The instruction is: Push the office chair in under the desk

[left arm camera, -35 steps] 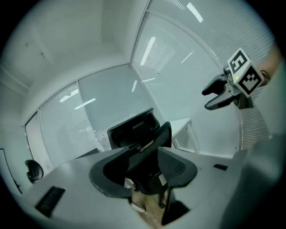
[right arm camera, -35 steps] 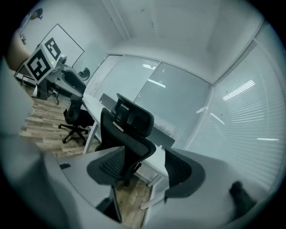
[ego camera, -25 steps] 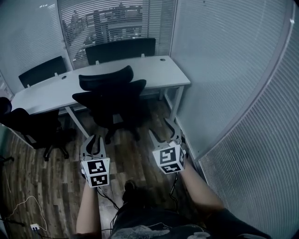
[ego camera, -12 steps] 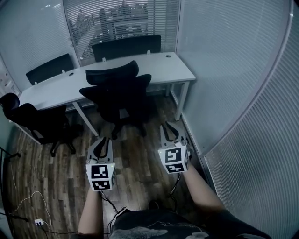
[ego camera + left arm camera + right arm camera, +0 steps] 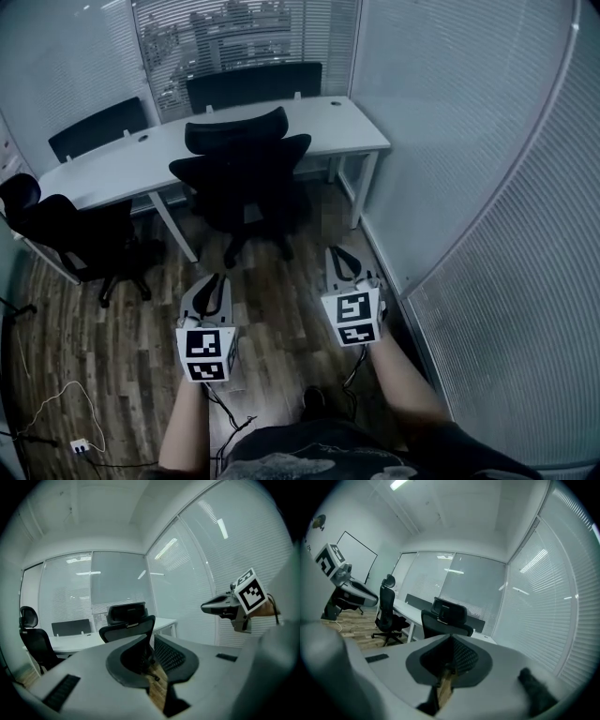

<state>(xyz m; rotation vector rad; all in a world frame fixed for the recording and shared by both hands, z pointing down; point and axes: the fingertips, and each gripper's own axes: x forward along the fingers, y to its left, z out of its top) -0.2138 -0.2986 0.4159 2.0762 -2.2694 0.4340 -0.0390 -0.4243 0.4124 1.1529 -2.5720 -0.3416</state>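
The black office chair (image 5: pixel 246 178) stands in front of the white desk (image 5: pixel 112 169) with its back towards me, its seat partly under the desk edge. It also shows straight ahead in the left gripper view (image 5: pixel 126 625) and the right gripper view (image 5: pixel 443 616). My left gripper (image 5: pixel 214 281) is shut on nothing, short of the chair over the wooden floor. My right gripper (image 5: pixel 337 253) is level with it to the right. Its jaws have just been closing and now stand shut, with nothing between them. Neither gripper touches the chair.
A second black chair (image 5: pixel 70 234) stands at the left by the desk. Two more chair backs (image 5: pixel 253 84) rise behind the desk. A glass wall with blinds (image 5: pixel 450 187) runs close along the right. Cables and a power strip (image 5: pixel 70 442) lie on the floor at lower left.
The right gripper's jaws went from wide open to shut. Both grippers have moved forward across the floor towards the chair, which has stayed where it was.
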